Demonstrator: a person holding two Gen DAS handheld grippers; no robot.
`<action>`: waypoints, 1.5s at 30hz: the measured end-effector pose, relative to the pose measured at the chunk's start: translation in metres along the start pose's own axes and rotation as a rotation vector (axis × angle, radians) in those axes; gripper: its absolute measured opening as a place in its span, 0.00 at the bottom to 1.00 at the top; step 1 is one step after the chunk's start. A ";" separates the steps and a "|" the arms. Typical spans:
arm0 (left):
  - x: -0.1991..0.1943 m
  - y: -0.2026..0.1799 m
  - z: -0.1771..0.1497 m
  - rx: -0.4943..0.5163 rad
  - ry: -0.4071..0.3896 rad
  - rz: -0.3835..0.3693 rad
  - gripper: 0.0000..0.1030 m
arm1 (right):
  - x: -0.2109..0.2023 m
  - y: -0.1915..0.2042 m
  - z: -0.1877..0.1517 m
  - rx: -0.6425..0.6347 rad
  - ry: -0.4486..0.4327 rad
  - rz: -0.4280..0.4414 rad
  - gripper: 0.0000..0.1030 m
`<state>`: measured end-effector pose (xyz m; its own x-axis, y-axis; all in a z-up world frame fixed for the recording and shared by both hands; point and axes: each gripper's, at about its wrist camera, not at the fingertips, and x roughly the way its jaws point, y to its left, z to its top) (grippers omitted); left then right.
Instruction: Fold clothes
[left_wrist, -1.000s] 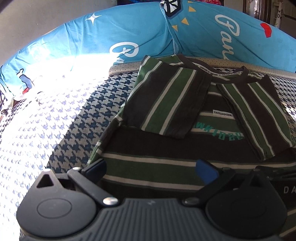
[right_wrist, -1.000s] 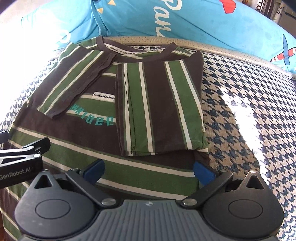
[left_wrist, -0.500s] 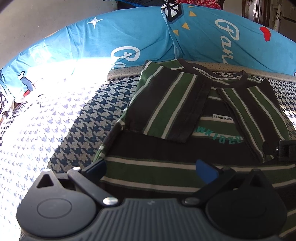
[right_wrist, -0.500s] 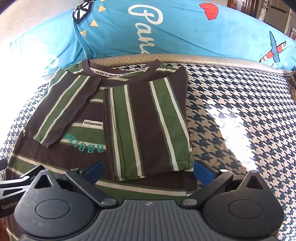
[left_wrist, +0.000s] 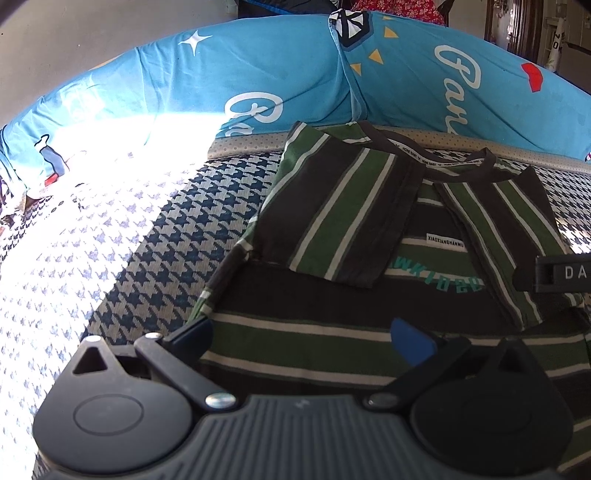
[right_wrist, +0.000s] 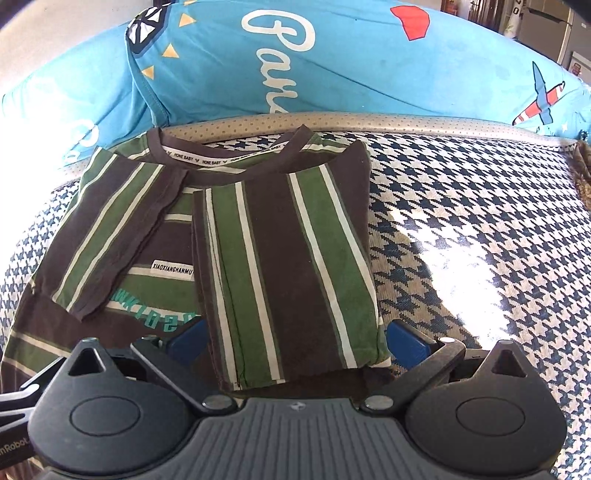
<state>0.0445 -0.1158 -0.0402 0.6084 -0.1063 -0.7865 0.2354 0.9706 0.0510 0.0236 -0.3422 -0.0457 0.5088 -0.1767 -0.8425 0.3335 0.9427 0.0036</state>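
A green, brown and white striped T-shirt (left_wrist: 314, 295) lies flat on the houndstooth cover, collar (right_wrist: 229, 158) at the far end. Both sleeves are folded inward over the chest: the left sleeve (right_wrist: 110, 236) and the right sleeve (right_wrist: 280, 266). My left gripper (left_wrist: 301, 336) stands open low over the shirt's lower left part, its left finger near the shirt's side edge. My right gripper (right_wrist: 295, 341) is open too, and the right sleeve's near end lies between its blue pads (right_wrist: 406, 341). Whether the pads touch the cloth is hidden. The right gripper's body (left_wrist: 561, 273) shows at the left wrist view's right edge.
Blue printed pillows (left_wrist: 258, 74) (right_wrist: 332, 62) line the far side behind a beige dotted edge (right_wrist: 369, 122). The houndstooth cover (left_wrist: 177, 229) (right_wrist: 461, 206) stretches to both sides of the shirt. Strong sunlight washes out the left part (left_wrist: 74, 221).
Both grippers have moved forward over the shirt toward the collar. The right one advanced more, so the right sleeve's end now sits between its fingers. Both stay open.
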 end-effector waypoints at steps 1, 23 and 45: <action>0.000 0.000 0.000 -0.001 0.002 -0.001 1.00 | 0.001 -0.001 0.001 0.007 0.002 -0.004 1.00; 0.002 0.012 0.000 -0.040 0.032 -0.017 1.00 | 0.019 -0.008 0.012 0.056 0.007 -0.046 1.00; 0.007 0.017 0.000 -0.057 0.046 -0.008 1.00 | 0.020 -0.021 0.019 0.088 -0.011 -0.049 1.00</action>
<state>0.0525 -0.0999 -0.0451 0.5706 -0.1048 -0.8145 0.1955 0.9807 0.0107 0.0421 -0.3711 -0.0522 0.4988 -0.2254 -0.8369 0.4262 0.9046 0.0105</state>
